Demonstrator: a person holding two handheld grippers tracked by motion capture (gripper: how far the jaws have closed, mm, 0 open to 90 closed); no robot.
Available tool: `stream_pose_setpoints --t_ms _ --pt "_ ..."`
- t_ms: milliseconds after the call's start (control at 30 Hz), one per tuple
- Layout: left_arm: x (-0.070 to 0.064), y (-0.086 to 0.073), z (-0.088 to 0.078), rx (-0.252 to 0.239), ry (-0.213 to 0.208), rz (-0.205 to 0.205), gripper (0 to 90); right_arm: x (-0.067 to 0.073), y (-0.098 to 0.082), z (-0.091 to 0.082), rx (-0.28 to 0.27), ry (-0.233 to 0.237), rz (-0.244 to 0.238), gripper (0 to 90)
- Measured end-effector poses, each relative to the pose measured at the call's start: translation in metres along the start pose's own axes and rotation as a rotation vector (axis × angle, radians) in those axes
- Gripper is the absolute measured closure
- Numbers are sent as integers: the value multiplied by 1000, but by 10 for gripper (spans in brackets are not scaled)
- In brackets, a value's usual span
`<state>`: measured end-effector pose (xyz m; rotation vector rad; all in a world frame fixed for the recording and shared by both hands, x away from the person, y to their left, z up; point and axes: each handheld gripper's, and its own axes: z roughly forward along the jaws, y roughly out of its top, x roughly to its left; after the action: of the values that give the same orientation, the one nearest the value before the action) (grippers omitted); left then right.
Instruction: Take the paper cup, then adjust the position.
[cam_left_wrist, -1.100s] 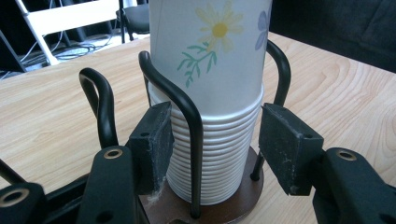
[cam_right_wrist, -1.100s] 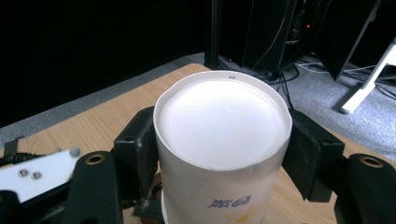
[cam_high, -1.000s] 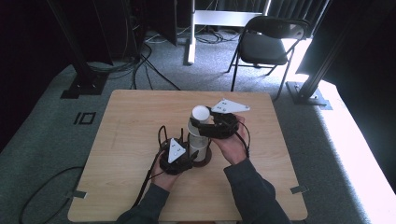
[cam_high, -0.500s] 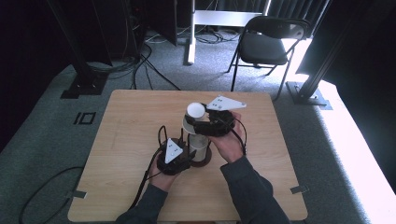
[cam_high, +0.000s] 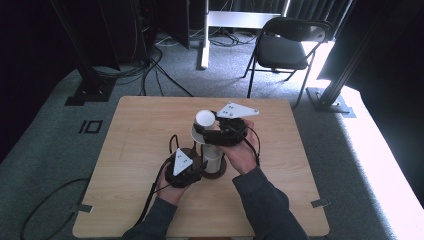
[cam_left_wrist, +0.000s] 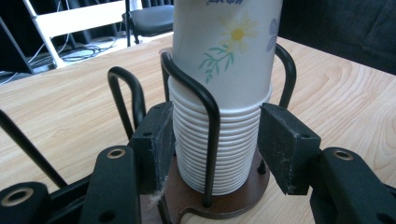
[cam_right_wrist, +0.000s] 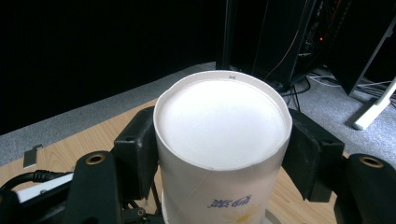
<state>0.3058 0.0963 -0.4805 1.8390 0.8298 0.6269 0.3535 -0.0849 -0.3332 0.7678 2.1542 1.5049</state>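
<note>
Landmark: the wire cup holder (cam_left_wrist: 210, 126) on its round brown base, near the middle of the surface (cam_high: 125, 150).
Cup stack: upside-down paper cups (cam_left_wrist: 219, 144) nested inside the holder's black wire loops, rims ringed low down.
Top cup: a flowered cup (cam_right_wrist: 219, 140) upside down at the top of the stack, its white bottom facing up.
Right hand-held gripper (cam_high: 220, 136): gripping the top cup just below its white bottom, a jaw pressed to each side, above the holder.
Left hand-held gripper (cam_high: 192, 172): low at the near-left of the holder, jaws wide and bracketing the lower rims; the left pad (cam_left_wrist: 156, 144) looks to touch the stack, the right pad stands just clear.
What changed: against the pictures from a second earlier, the white cup bottom sits a little farther from the person, and the left gripper has hardly shifted.
Meaning: probably the top cup is being worked loose while the stack is steadied below; it does not look separated yet.
Edges: the holder is well away from every edge of the surface.
Open room: bare wood all around the holder; free space above for lifting the cup straight up.
</note>
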Motion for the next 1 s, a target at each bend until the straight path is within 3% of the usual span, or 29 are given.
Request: stream_pose_setpoints --t_ms 467,1000 --pt "2 3 -9 -26 -15 13 461 5 1 4 -4 13 8 341" --pt "10 3 -20 -51 -43 -28 470 16 -3 13 0 43 8 341"
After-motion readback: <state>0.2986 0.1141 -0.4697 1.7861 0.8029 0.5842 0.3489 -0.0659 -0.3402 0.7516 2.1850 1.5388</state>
